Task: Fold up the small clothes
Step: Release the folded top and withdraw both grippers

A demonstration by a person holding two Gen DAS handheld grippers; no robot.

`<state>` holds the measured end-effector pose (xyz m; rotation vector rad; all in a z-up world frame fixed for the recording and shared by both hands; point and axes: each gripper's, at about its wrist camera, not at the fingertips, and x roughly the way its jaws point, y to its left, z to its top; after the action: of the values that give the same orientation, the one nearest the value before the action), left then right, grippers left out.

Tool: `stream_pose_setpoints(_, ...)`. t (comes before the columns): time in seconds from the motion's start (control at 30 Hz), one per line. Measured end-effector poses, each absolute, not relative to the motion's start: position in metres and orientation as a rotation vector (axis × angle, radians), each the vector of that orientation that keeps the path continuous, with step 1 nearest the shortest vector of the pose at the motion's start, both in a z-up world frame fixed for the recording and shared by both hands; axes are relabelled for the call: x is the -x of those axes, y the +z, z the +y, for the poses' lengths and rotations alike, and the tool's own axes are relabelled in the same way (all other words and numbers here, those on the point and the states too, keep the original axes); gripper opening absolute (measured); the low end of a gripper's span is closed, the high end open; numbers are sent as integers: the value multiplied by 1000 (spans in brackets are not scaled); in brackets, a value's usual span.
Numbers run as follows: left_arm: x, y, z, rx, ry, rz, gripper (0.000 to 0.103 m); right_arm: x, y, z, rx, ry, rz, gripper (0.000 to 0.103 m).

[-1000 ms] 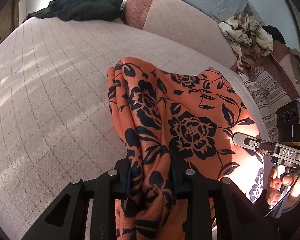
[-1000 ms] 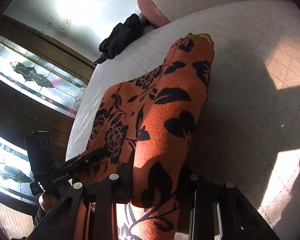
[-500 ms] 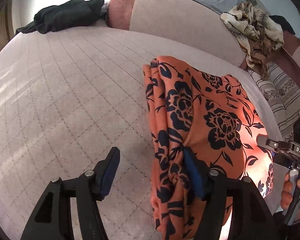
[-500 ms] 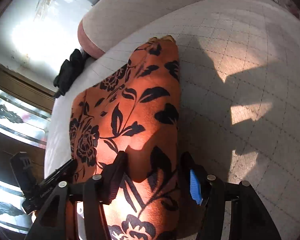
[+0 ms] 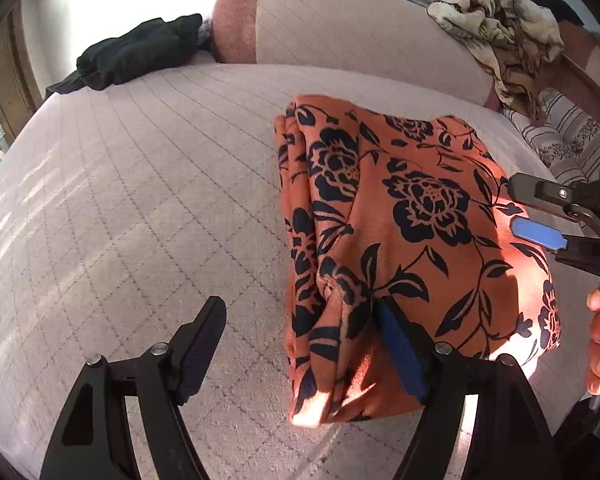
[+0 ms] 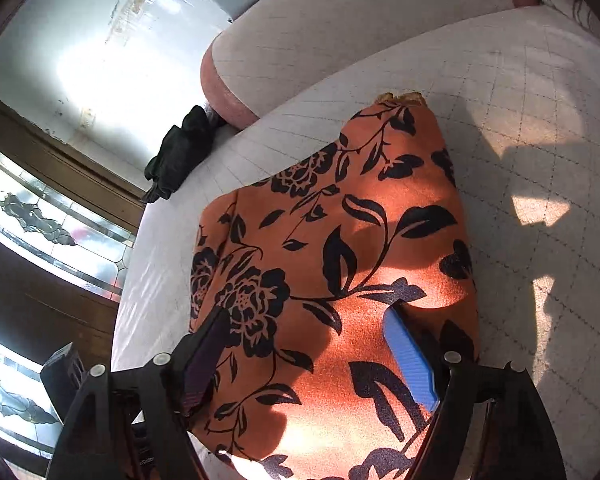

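Observation:
An orange garment with a dark flower print (image 5: 404, 240) lies folded on the pale quilted bed (image 5: 140, 200). My left gripper (image 5: 300, 332) is open at its near left corner; the right finger rests against the cloth, the left finger is over bare bed. My right gripper (image 6: 308, 344) is open over the near end of the garment (image 6: 332, 248), with the cloth between and under its fingers. The right gripper also shows in the left wrist view (image 5: 540, 216) at the garment's right edge.
A black garment (image 5: 136, 52) lies at the bed's far left by a pink bolster (image 5: 340, 36). A beige patterned cloth (image 5: 504, 28) is heaped at the far right, above striped fabric (image 5: 560, 140). A stained-glass window (image 6: 40, 224) is to the left.
Both grippers were shut on the garment and held it up a second ago. They have let go and opened, and the garment now lies flat and folded on the bed.

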<state>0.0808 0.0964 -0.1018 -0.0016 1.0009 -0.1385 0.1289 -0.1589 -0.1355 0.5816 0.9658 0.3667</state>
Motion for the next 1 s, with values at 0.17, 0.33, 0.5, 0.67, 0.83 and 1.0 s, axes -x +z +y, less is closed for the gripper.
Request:
stream_pose_setpoints(0.17, -48, -59, 96, -64, -102, 893, 84, -74, -68, -150, -389, 292, 838, 86)
stream_pose_setpoints(0.33, -8, -31, 101, -33, -56, 817, 90, -12, -56, -133, -211, 176, 835, 94)
stream_pose_setpoints(0.5, 20, -18, 100, -22, -40, 815, 91, 39, -69, -123, -152, 82, 858, 103)
stream_pose_setpoints(0.67, 40, -3, 97, -15, -45, 781, 91, 63, -62, -115, -108, 61, 850, 103)
stream_pose_setpoints(0.83, 51, 8, 93, -30, -42, 754, 94, 72, -52, -113, -73, 46, 832, 103)
stream_pose_setpoints(1.0, 53, 12, 90, -39, -31, 747, 94, 76, -44, -118, -78, 29, 813, 103)
